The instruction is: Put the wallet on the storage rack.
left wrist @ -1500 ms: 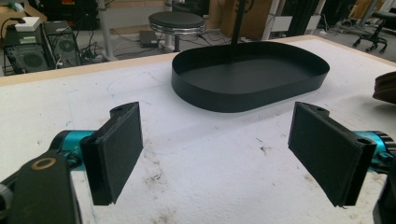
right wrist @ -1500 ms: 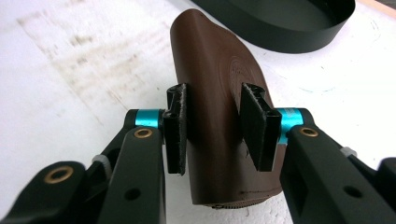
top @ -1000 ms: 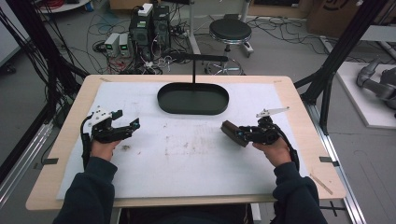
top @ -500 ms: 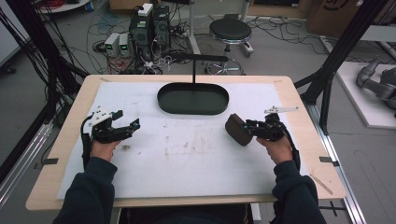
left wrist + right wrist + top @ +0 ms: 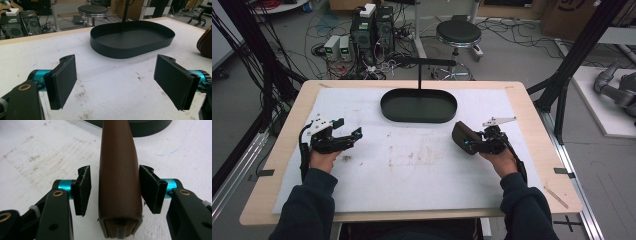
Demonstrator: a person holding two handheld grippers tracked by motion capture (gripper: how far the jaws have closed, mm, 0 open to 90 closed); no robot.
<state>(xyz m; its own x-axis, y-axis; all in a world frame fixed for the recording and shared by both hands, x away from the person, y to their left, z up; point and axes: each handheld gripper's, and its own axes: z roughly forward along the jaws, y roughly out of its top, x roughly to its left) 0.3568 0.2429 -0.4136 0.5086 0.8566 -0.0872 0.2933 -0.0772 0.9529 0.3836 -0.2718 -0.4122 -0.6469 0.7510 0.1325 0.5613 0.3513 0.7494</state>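
White foam board covers the wooden table (image 5: pixel 532 100), where the right gripper (image 5: pixel 115 192), jaws just opening, stands off a brown case (image 5: pixel 118 175) set down near the right edge beside the black tray (image 5: pixel 418 105), apparently releasing it, while the left gripper (image 5: pixel 115 82) waits spread and empty.

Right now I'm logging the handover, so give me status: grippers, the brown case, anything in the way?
Left gripper open, empty. Right gripper just opening, brown leather case between its pads, gaps both sides. Black oval tray just beyond.
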